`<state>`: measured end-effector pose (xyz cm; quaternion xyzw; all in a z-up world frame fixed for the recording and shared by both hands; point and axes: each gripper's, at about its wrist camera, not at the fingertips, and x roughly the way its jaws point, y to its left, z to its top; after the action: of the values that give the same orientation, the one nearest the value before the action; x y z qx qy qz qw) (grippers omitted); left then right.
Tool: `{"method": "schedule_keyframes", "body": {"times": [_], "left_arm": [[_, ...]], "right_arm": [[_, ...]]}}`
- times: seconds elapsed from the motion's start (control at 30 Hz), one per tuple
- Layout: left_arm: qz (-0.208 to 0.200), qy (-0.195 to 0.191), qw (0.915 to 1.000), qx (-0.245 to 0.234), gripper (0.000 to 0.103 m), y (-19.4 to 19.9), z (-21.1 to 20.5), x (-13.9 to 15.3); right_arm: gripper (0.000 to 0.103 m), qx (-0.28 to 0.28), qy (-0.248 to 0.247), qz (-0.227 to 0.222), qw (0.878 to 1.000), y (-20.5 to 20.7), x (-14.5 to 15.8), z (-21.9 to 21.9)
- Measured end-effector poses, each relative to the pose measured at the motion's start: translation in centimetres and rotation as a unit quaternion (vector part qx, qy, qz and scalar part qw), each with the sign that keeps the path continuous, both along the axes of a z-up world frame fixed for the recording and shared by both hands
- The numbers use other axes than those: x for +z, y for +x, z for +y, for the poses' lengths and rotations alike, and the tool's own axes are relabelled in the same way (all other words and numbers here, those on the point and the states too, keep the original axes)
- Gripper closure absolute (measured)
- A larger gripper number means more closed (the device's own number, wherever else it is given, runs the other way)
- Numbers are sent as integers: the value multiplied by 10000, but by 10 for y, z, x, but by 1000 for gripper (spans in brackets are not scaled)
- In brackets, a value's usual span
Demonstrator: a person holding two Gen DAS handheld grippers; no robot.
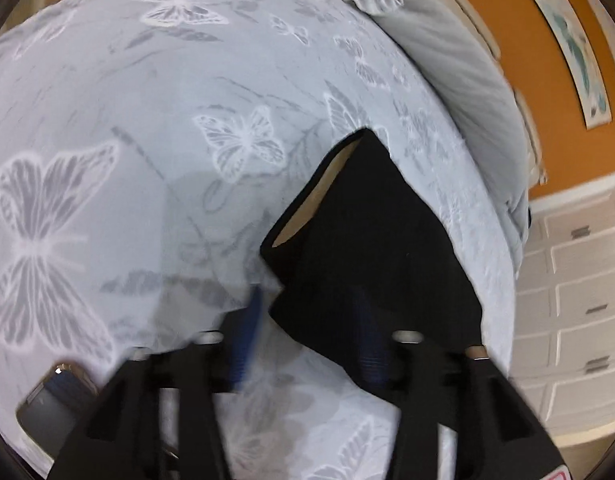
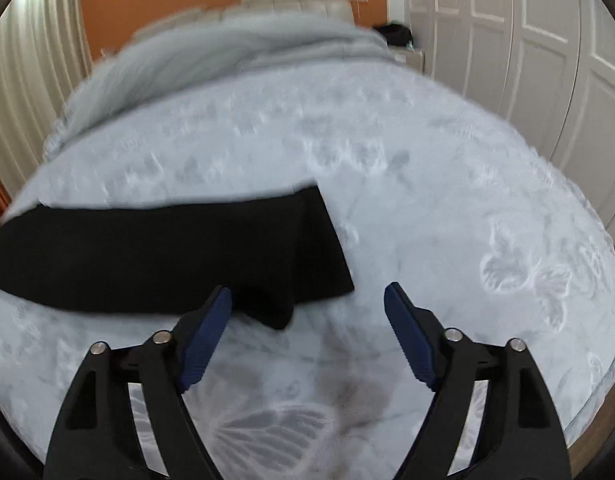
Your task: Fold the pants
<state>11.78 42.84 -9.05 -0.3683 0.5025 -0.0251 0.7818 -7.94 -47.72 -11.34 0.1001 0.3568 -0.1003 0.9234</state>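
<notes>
1. Left wrist view: Black pants (image 1: 371,248) lie on a bed's butterfly-print bedspread (image 1: 107,128), their waistband end gaping to show a tan lining. The left gripper (image 1: 307,332) hangs just over the near edge of the cloth with its jaws parted; one blue pad (image 1: 247,340) is over bare spread, the other is over the dark fabric. Nothing is pinched between them, so the tongs read as released. A grey duvet (image 1: 467,80) is bunched toward the headboard, likely pushed aside to leave flat room for folding. A phone-like object (image 1: 55,396) sits at the lower left, too blurred to read.

2. Right wrist view: The same pants (image 2: 167,248) stretch as one long black band across the bedspread (image 2: 427,180), apparently already doubled leg on leg. The right gripper (image 2: 307,332) is spread wide and empty, its left pad (image 2: 205,340) at the garment's lower corner, its right pad over bare spread. Judged from this lie, another fold across the length is still owed.

3. Writing: No brand, label or legible text shows; the wall picture (image 1: 575,40) on the orange wall carries none that can be read.
</notes>
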Motion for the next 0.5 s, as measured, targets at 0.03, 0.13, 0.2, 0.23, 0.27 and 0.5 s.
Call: {"method": "schedule_keyframes", "body": {"times": [0.03,0.13,0.2,0.23,0.27,0.5], "left_arm": [[85,47,9998,165,37,-1,0,-1],[189,-195,9994,227,35,3,-9,-4],[185,-355,9987,314,35,9,-17,-8],[164,-341,9986,372,36,11,-19,-9],[162,-250,9987,425,39,16,-24,-10],[108,1513,9878,340,59,36,-60,13]], "right_arm": [[26,-4,221,-82,9997,-2,3,-3],[25,-112,963,-208,9951,0,1,-15],[19,-244,1219,-218,9920,10,-5,-18],[19,-346,1225,-155,9918,15,-9,-19],[19,-465,1200,-68,9917,23,-15,-19],[94,-82,811,-74,9966,67,-9,2]]}}
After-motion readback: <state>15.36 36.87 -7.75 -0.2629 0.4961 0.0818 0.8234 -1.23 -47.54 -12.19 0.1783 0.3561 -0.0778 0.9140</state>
